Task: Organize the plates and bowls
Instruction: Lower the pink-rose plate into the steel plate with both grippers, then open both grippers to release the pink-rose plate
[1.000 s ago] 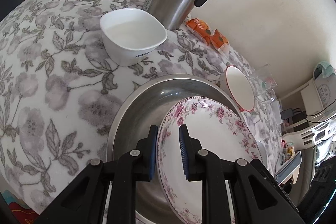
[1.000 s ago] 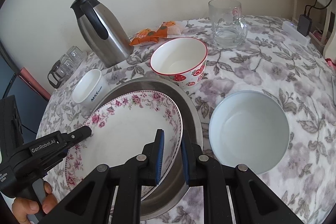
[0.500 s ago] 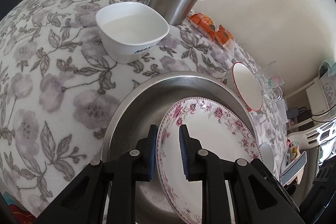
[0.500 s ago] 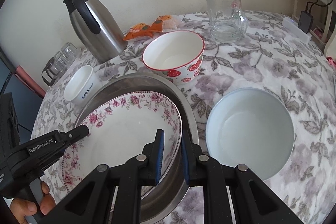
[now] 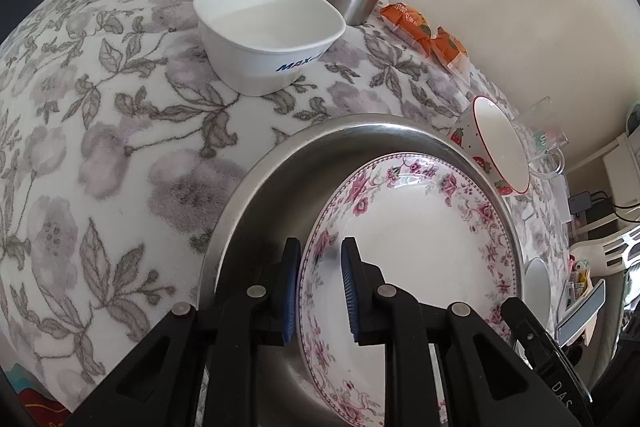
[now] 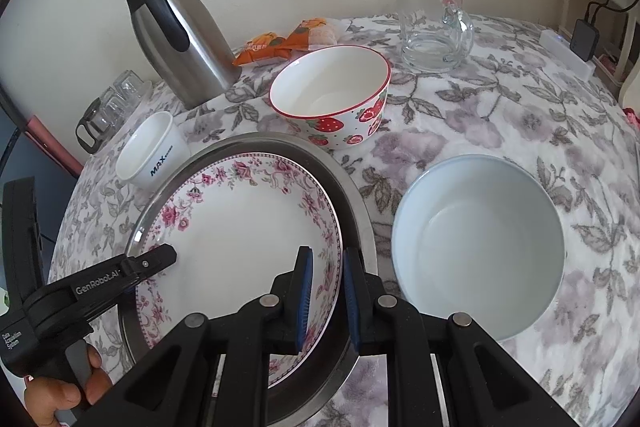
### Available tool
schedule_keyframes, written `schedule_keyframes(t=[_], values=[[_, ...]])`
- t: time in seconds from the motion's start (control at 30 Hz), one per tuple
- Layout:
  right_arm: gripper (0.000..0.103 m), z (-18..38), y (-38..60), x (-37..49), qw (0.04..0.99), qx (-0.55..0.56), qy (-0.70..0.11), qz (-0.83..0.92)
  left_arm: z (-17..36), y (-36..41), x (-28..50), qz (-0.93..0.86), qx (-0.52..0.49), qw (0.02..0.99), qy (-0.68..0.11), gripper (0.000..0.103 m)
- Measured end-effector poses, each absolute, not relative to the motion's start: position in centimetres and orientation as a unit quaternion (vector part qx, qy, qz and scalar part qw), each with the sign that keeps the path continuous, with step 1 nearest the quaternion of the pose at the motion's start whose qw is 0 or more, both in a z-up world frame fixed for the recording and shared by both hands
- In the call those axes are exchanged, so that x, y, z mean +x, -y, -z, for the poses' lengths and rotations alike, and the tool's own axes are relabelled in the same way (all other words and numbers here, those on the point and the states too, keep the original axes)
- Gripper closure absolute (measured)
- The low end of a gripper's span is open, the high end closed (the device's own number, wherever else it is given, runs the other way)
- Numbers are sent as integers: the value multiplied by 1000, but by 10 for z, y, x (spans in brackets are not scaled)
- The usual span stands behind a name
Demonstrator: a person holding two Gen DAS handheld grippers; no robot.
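1. Gripping opposite edges of the round white plate with the pink flower border [image 6: 240,227], both tongs were closed narrow on its rim: the left tongs [image 5: 319,287] on its left edge, the right tongs [image 6: 324,301] on its right edge.
2. The plate sat tilted inside the wide, shallow stainless-steel basin [image 6: 352,195] on the counter covered with a grey floral cloth [image 6: 500,115]; whether its underside touched the basin floor could not be told.
3. Near the basin stood a strawberry-patterned bowl with a red rim [image 6: 332,95], a large pale-blue bowl [image 6: 480,239] and a small white square bowl with blue lettering [image 5: 268,31], each apart from the plate.
4. The main risk looked to be a slip: each pair of tongs pinched only a thin strip of smooth glazed rim, so a jerk or uneven pull from one hand could let the plate drop onto the steel and chip.
5. If the two hands moved out of step, the plate could twist between the pads and lever itself free on one side.
6. Releasing it while tilted could make it slide and clatter against the basin wall.
7. Swinging the right tongs outward could knock the pale-blue bowl, which stood just beside the basin.
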State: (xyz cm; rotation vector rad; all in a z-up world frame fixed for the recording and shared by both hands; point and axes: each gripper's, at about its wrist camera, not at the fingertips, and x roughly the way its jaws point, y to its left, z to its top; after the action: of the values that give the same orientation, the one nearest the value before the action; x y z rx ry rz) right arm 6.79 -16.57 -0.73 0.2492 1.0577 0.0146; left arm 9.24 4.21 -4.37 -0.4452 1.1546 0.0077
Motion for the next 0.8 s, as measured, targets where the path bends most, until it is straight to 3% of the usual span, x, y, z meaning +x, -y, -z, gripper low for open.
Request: schedule_keyframes(t=[0.47,0.57,0.7,0.73,0.8], values=[[85,-6,169,64,862,118,-493,-4,35,-48,93,-4,-220,816,-535,80],[85,-10,174,62,863,125,-489,-2,30,-49,92,-1,-221,816,-535,71],[84,-15,178,59,865,130,-485,2,18,-47,89,-1,-211,824,-525,68],[83,-16,179,59,865,130,-485,3,14,-47,88,-2,-208,827,-522,66],[69,-17,180,57,864,130,-486,9,8,-47,86,-6,-205,831,-517,60]])
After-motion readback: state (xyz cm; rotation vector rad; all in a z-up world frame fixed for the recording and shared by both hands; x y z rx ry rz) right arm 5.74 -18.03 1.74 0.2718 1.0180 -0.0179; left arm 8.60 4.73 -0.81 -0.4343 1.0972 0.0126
